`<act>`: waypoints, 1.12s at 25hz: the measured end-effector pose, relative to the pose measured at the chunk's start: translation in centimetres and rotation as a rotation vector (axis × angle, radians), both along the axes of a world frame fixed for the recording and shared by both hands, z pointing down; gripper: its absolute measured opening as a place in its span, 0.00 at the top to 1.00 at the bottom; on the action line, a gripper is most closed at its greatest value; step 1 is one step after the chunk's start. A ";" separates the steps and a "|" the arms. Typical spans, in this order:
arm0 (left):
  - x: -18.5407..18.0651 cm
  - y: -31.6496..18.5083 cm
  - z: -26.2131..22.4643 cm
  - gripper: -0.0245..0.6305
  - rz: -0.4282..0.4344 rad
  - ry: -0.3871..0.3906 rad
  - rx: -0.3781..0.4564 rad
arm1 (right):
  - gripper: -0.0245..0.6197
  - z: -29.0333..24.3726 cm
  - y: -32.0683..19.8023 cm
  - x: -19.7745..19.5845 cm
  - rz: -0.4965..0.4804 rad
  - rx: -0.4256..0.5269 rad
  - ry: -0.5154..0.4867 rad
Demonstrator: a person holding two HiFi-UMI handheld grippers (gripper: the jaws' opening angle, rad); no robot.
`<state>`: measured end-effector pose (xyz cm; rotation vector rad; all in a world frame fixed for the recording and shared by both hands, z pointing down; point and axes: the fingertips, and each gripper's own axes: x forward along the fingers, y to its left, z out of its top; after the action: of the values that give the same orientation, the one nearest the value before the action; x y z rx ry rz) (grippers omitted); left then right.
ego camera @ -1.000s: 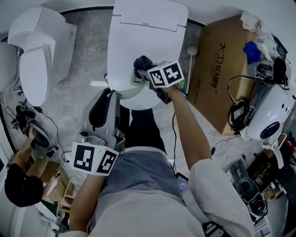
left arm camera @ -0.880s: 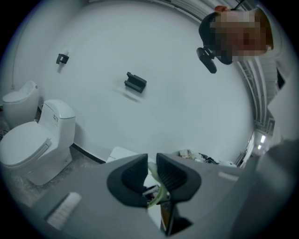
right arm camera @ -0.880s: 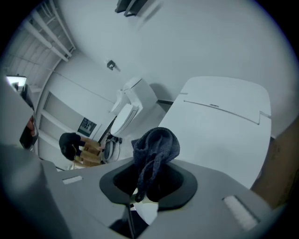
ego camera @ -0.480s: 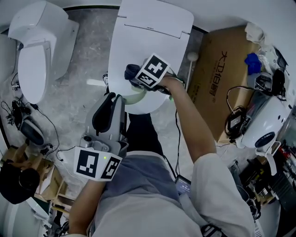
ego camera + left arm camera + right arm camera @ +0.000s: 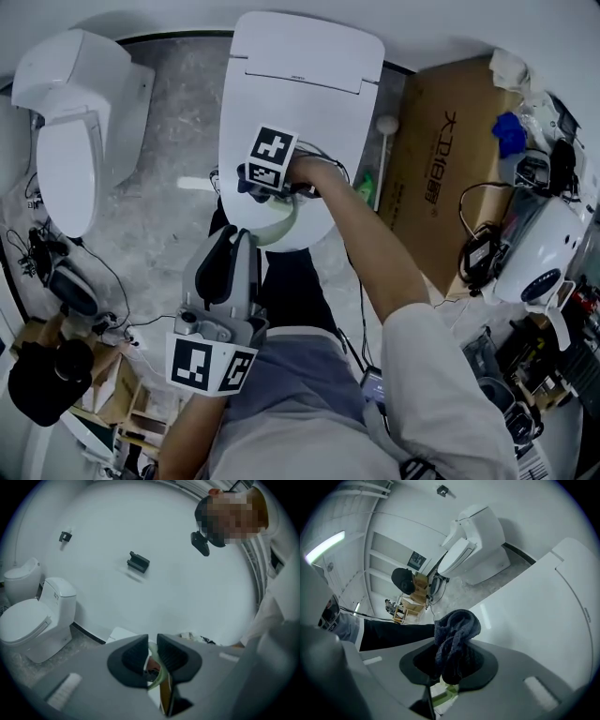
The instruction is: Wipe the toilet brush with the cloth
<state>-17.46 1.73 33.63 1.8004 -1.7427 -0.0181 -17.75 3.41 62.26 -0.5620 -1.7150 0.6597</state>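
A pale green toilet brush (image 5: 278,217) curves over the front edge of the white closed toilet lid (image 5: 300,75). My left gripper (image 5: 242,234) points up at it and is shut on it. In the left gripper view the green strip (image 5: 157,679) sits pinched between the two near-closed jaws of the left gripper (image 5: 152,641). My right gripper (image 5: 246,187) hovers just above the brush, shut on a dark blue cloth (image 5: 242,176). In the right gripper view the right gripper (image 5: 447,667) holds the bunched cloth (image 5: 457,630), with the green brush (image 5: 445,695) directly beneath it.
A second white toilet (image 5: 70,122) stands at the left on the grey stone floor. A brown cardboard box (image 5: 450,159) and a white ball-topped stick (image 5: 386,127) flank the toilet's right side. Cables and devices (image 5: 534,253) crowd the right; another person (image 5: 47,375) crouches at lower left.
My right gripper has carried the cloth leftward and down across the lid, ending right above the brush. The left gripper has stayed shut on the brush, shifting only slightly.
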 end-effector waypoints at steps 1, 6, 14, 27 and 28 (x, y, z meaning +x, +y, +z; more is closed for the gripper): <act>0.0 -0.1 0.0 0.96 0.001 -0.006 -0.001 | 0.81 0.3 0.0 -0.1 -0.011 0.001 0.011; -0.1 -0.3 0.0 0.96 0.004 -0.011 -0.002 | 0.81 2.0 0.3 -0.4 -0.104 0.063 0.064; -0.1 -0.3 0.0 0.96 0.012 -0.013 0.005 | 0.81 3.4 0.2 -0.4 -0.158 0.074 0.109; -0.5 0.1 0.2 0.96 0.018 -0.013 0.018 | 0.81 6.6 -1.7 -0.9 -0.012 0.186 0.184; -0.4 0.1 0.2 0.96 0.018 -0.012 0.018 | 0.81 6.7 -2.0 -0.8 0.014 0.189 0.187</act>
<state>-17.89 1.83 33.80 1.8329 -1.7403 -0.0156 -18.56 1.40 68.99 -0.3449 -1.5861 0.5351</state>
